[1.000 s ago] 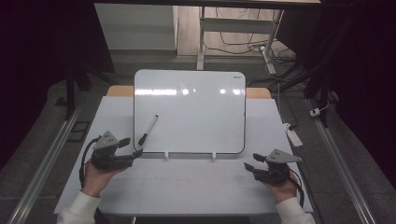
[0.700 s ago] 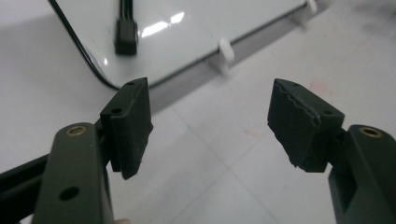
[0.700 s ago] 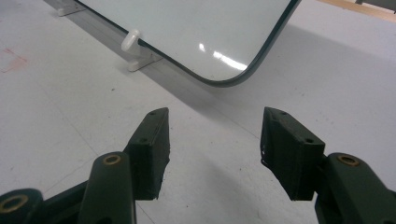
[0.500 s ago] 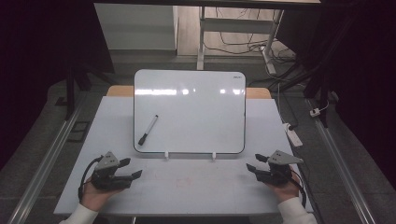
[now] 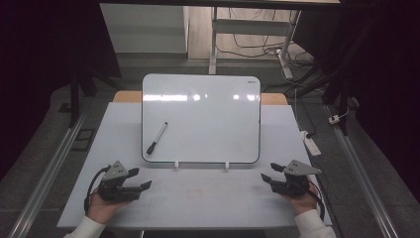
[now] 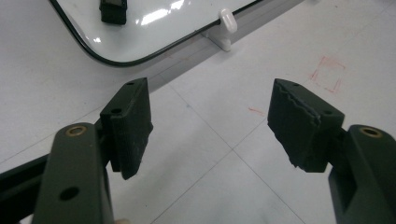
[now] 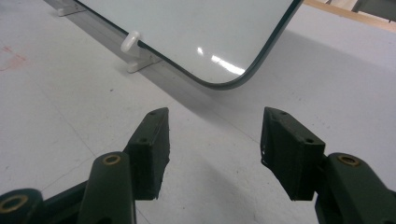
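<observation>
Setting: a white table top (image 5: 208,198), with a whiteboard (image 5: 208,119) lying on it, propped on two small white clips (image 5: 176,164) at its near edge.

Item in hand: a marker (image 5: 156,138), black-capped, lay on the left part of the whiteboard, touched by neither tool.

Marker axis: long axis ran diagonally, black cap end toward the near-left corner of the board, far end pointing up and to the right.

Bearing from tools: the marker lay forward and slightly right of the left gripper (image 5: 140,179); it lay well apart from the right gripper (image 5: 272,172), across most of the board.

Nearer hand: the left, by a clear margin. Judged the likelier one for a pick.

Left gripper, state: jaws spread wide, nothing between them; in the left gripper view (image 6: 210,126) they stood over bare table, just short of the board's rounded near corner, with the marker's black end (image 6: 113,10) at the top of the view.

Right gripper, state: jaws likewise wide and empty (image 7: 215,144), hovering over bare table beside the board's near-right corner.

Approach note: judged that a grasp would call for the jaws to close across the marker's diagonal, not along it.
</observation>
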Available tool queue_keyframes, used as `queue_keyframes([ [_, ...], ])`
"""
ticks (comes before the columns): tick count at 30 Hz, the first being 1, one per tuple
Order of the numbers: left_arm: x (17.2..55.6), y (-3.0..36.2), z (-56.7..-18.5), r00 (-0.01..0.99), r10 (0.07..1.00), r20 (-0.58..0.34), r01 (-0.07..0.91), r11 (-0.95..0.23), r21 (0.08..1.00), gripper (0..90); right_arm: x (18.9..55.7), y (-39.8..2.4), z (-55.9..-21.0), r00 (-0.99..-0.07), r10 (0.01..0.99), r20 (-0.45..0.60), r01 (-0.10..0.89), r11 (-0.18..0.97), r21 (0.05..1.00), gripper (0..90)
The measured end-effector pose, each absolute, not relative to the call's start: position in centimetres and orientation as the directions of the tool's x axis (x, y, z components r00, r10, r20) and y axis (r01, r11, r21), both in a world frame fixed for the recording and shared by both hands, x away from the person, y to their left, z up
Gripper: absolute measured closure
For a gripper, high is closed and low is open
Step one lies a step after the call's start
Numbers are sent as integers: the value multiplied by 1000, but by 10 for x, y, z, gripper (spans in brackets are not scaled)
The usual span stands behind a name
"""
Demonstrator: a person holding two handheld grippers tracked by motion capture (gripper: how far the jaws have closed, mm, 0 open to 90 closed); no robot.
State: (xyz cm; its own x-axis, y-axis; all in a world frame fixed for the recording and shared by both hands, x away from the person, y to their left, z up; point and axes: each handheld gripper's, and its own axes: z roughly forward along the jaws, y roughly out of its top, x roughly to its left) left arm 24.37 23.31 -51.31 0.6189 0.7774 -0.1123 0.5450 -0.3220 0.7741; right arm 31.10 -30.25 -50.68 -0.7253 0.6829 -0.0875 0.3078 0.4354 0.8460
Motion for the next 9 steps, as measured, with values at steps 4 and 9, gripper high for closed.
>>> queue_keyframes([
  [4,244,233,-514,618,778,-114,547,-321,773,308,311,-302,-507,-727,680,-96,300,440,846,423],
  [9,245,233,-514,615,780,-116,551,-320,771,305,310,-301,-506,-729,677,-99,295,442,847,422],
])
